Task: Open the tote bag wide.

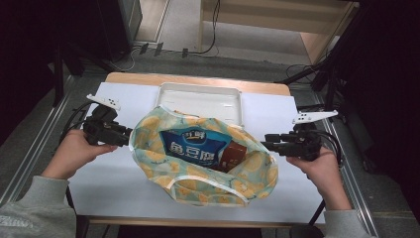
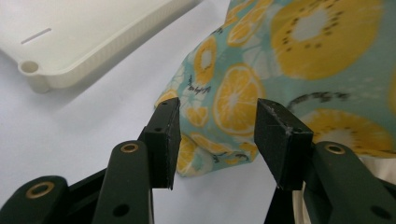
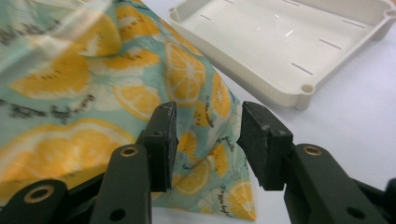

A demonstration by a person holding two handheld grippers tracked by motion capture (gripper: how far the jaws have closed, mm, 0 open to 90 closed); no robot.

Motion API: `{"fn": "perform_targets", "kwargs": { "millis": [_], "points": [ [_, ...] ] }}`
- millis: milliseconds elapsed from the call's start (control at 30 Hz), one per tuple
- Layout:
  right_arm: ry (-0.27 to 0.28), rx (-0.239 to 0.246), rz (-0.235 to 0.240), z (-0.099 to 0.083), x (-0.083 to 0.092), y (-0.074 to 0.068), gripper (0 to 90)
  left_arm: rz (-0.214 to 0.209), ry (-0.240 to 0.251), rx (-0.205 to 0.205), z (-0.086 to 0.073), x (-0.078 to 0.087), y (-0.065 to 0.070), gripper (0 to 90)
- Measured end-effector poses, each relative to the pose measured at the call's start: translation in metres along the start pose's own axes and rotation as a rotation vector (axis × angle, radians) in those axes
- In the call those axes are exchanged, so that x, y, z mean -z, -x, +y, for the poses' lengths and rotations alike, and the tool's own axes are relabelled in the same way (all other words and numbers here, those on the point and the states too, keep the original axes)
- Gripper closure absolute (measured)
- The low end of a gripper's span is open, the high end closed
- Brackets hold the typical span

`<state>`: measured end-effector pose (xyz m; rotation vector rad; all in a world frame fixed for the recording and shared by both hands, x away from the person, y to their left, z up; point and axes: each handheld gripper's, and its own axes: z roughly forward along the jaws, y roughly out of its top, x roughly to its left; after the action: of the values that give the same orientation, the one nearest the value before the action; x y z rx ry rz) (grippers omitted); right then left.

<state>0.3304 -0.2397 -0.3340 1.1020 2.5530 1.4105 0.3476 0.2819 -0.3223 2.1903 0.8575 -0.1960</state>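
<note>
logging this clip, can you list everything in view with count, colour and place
bag: 1, teal cloth with yellow citrus print, mouth open, table centre
snack packet: 1, blue, inside the bag
brown pack: 1, inside the bag, right of the packet
tray: 1, white, behind the bag
table: 1, white top
left gripper: 1, black, jaws apart around the bag's left edge
right gripper: 1, black, jaws apart around the bag's right corner
hands: 2, grey sleeves, bottom corners
</note>
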Motion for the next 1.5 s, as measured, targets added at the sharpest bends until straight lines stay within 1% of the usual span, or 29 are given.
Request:
{"fn": "perform_targets", "kwargs": {
  "millis": [100,133,200,300,333,367,467,500,533,567,600,633,667,767,833,900,933,967,1033,1100,1133,1167,1200,1267,1300,1333,1400,1433,1500],
  "points": [
    [0.001,0.005,0.004,0.006,0.004,-0.004,57.1,-0.009,0.008,-0.012,0.005,0.009,0.007,51.4],
    [0.001,0.005,0.004,0.006,0.004,-0.004,57.1,-0.009,0.008,-0.012,0.005,0.009,0.007,51.4],
    [0.004,0.014,0.006,0.011,0.009,-0.008,57.6,0.006,0.006,-0.019,0.009,0.014,0.012,51.4],
    [0.007,0.031,0.009,0.018,0.014,-0.015,57.7,0.007,0.008,-0.032,0.018,0.025,0.019,51.2],
    [0.007,0.031,0.009,0.018,0.014,-0.015,57.7,0.007,0.008,-0.032,0.018,0.025,0.019,51.2],
    [0.009,0.043,0.015,0.022,0.016,-0.019,57.8,0.011,0.01,-0.044,0.023,0.031,0.022,51.1],
    [0.011,0.056,0.022,0.028,0.019,-0.025,57.4,0.01,0.019,-0.057,0.032,0.041,0.03,50.9],
    [0.013,0.062,0.03,0.03,0.02,-0.027,57.2,0.01,0.02,-0.064,0.035,0.043,0.033,50.9],
    [0.013,0.062,0.03,0.03,0.02,-0.027,57.2,0.01,0.02,-0.064,0.035,0.043,0.033,50.8],
    [0.02,0.069,0.038,0.033,0.022,-0.031,56.5,0.015,0.018,-0.078,0.04,0.048,0.039,50.6],
    [0.02,0.069,0.038,0.033,0.022,-0.031,56.5,0.015,0.018,-0.078,0.04,0.048,0.039,50.5],
    [0.017,0.079,0.034,0.036,0.023,-0.035,56.4,0.014,0.017,-0.095,0.046,0.053,0.046,50.4],
    [0.019,0.085,0.035,0.037,0.023,-0.036,56.4,0.009,0.018,-0.099,0.049,0.055,0.049,50.4],
    [0.014,0.091,0.035,0.041,0.024,-0.04,56.3,0.016,0.021,-0.115,0.057,0.062,0.058,49.5],
    [0.016,0.095,0.036,0.043,0.025,-0.041,56.1,0.014,0.03,-0.116,0.061,0.067,0.063,48.0],
    [0.025,0.098,0.035,0.046,0.027,-0.044,55.6,0.015,0.049,-0.131,0.066,0.072,0.068,44.8],
    [0.025,0.098,0.035,0.046,0.027,-0.044,55.6,0.015,0.049,-0.131,0.066,0.072,0.068,43.3],
    [0.035,0.104,0.036,0.048,0.03,-0.047,55.4,-0.003,0.07,-0.135,0.07,0.076,0.073,41.4],
    [0.04,0.106,0.036,0.051,0.033,-0.05,54.9,-0.012,0.077,-0.147,0.074,0.077,0.078,39.4],
    [0.042,0.117,0.039,0.053,0.034,-0.056,54.1,-0.025,0.059,-0.152,0.077,0.073,0.084,35.9],
    [0.044,0.118,0.038,0.053,0.034,-0.059,53.5,-0.025,0.059,-0.152,0.077,0.073,0.084,35.4],
    [0.044,0.118,0.038,0.053,0.034,-0.059,53.5,-0.028,0.042,-0.151,0.079,0.069,0.086,35.4],
    [0.047,0.129,0.042,0.053,0.034,-0.065,51.9,-0.02,0.006,-0.156,0.079,0.062,0.09,34.6],
    [0.043,0.129,0.045,0.053,0.034,-0.067,51.2,-0.011,-0.001,-0.161,0.079,0.059,0.091,38.2],
    [0.035,0.128,0.047,0.052,0.033,-0.072,49.1,0.005,-0.018,-0.168,0.079,0.055,0.092,40.6],
    [0.029,0.124,0.049,0.052,0.034,-0.074,48.1,0.006,-0.029,-0.166,0.079,0.054,0.092,42.2],
    [0.028,0.126,0.05,0.051,0.034,-0.076,47.7,0.012,-0.031,-0.164,0.079,0.053,0.092,48.2],
    [0.031,0.136,0.052,0.05,0.036,-0.082,46.3,0.032,-0.038,-0.157,0.079,0.053,0.091,48.7],
    [0.033,0.144,0.047,0.049,0.038,-0.088,45.6,0.022,-0.015,-0.16,0.079,0.055,0.091,48.2]
  ]
}}
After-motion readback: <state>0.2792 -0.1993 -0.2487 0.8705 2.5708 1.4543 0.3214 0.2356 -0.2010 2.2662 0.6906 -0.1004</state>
